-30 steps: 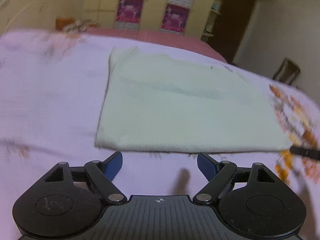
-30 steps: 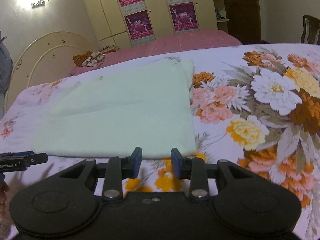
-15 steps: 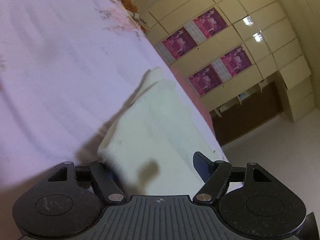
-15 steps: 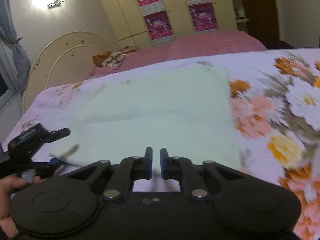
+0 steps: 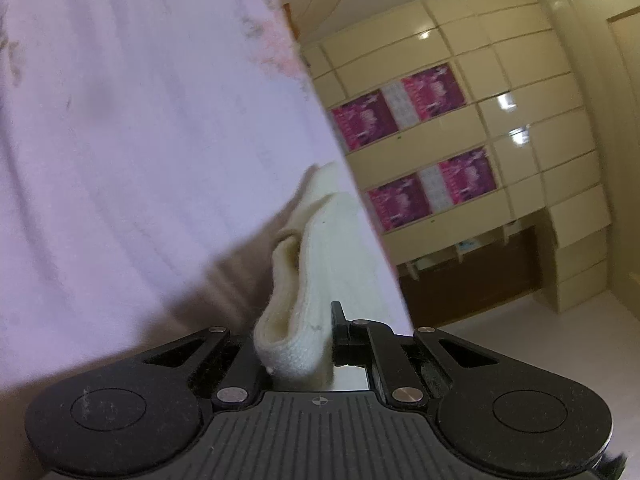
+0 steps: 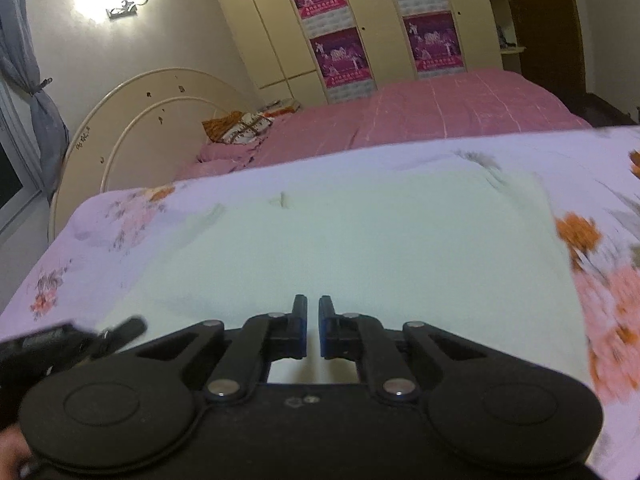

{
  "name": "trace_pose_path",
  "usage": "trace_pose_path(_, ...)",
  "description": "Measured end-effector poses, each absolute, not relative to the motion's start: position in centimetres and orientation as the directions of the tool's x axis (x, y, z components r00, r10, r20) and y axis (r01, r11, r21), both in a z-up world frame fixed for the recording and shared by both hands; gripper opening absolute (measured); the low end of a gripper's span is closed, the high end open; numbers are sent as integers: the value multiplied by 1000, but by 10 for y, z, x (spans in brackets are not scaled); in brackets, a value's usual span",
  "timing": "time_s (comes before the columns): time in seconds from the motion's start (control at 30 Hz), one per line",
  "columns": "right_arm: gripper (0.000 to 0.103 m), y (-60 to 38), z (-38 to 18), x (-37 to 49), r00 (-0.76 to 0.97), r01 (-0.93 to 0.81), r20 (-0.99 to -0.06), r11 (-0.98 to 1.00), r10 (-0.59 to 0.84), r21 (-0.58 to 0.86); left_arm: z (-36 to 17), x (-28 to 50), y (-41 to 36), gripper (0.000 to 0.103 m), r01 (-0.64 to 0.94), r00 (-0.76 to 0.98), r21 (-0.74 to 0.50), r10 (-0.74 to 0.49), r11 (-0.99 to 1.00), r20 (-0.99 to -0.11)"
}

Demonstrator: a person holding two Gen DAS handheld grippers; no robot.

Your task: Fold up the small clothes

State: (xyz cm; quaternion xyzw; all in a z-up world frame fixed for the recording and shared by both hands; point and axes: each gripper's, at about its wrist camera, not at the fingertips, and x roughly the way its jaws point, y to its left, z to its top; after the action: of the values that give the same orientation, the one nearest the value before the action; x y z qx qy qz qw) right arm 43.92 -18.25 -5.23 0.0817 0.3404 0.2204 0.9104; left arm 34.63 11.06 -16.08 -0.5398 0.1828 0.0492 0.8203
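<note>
A pale cream knit cloth (image 6: pixel 360 248) lies flat on the floral lilac bedsheet (image 6: pixel 120 224). In the left wrist view the picture is rolled sideways. There one end of the cloth (image 5: pixel 332 248) is bunched up between the fingers of my left gripper (image 5: pixel 298 320), which is shut on it. The cloth hides its left finger. My right gripper (image 6: pixel 313 304) hovers over the cloth's near edge. Its jaws are closing to a thin slit, with nothing seen between them. The left gripper (image 6: pixel 80 336) shows blurred at the cloth's left corner.
A second bed with a pink cover (image 6: pixel 440 112) and a cream arched headboard (image 6: pixel 132 116) stands behind. Cream wardrobes with magenta posters (image 6: pixel 340 40) line the far wall. A hand (image 6: pixel 12 452) shows at the lower left edge.
My left gripper rolled over, dropped to the cloth's end and shut on it. My right gripper slid left across the cloth's near edge while its jaws narrowed.
</note>
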Motion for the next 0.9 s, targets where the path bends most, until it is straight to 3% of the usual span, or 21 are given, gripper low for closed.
trace_pose_path(0.07,6,-174,-57,450,660,-349,-588,884,468,311,-167,351,116,7,-270,928,-878,-138,395,-347)
trace_pose_path(0.17,0,-160,-85,466,590,-328,-695,909,411,259,-167,359,121,10,-281,921,-874,-147,396,-362)
trace_pose_path(0.33,0,-166,-90,458,607,-328,-666,900,434,288,-163,376,117,10,-303,912,-862,-138,407,-386)
trace_pose_path(0.47,0,-165,-90,459,602,-324,-669,900,435,293,-142,372,114,7,-253,927,-841,-129,479,-352)
trace_pose_path(0.6,0,-169,-92,464,597,-310,-669,897,442,316,-138,383,117,7,-323,877,-773,-133,545,-461)
trace_pose_path(0.8,0,-172,-94,467,595,-300,-661,889,458,346,-110,388,113,7,-255,891,-743,-148,618,-429)
trace_pose_path(0.9,0,-175,-95,469,591,-295,-656,883,470,366,-75,401,95,7,-236,856,-638,-154,733,-493)
